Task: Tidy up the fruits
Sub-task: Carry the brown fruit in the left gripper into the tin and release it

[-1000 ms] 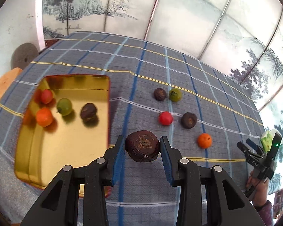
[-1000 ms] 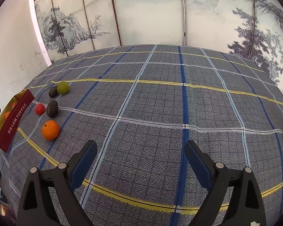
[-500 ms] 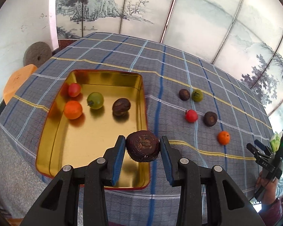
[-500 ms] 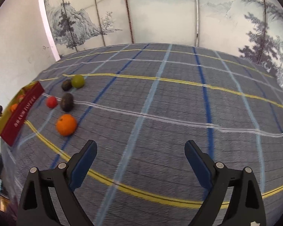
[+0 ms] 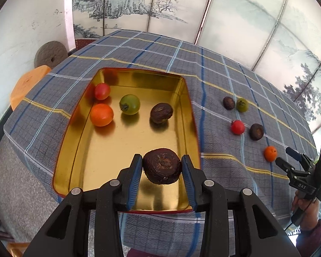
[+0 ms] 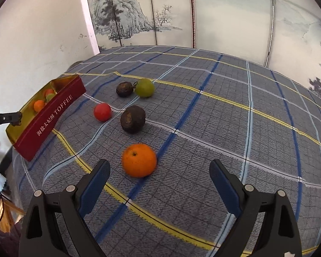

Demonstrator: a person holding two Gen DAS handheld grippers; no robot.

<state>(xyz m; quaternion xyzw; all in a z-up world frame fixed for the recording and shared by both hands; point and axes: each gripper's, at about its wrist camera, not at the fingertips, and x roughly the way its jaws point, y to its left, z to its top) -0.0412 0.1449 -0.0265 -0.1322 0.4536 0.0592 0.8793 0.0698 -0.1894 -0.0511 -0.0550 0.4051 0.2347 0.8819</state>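
Observation:
My left gripper is shut on a dark brown wrinkled fruit and holds it above the near right part of the gold tin tray. In the tray lie a red fruit, an orange, a green fruit and a brown fruit. My right gripper is open and empty, just short of an orange on the cloth. Beyond it lie a dark fruit, a red fruit, a second dark fruit and a green fruit.
The table has a blue-grey plaid cloth. The tin's red side faces the right gripper, far left. An orange stool and a grey round stone stand beyond the table's left edge. Painted screens stand behind the table.
My left gripper has carried the brown fruit leftward, from over the cloth to over the tray. My right gripper has moved left toward the loose fruits, so the orange is now close ahead.

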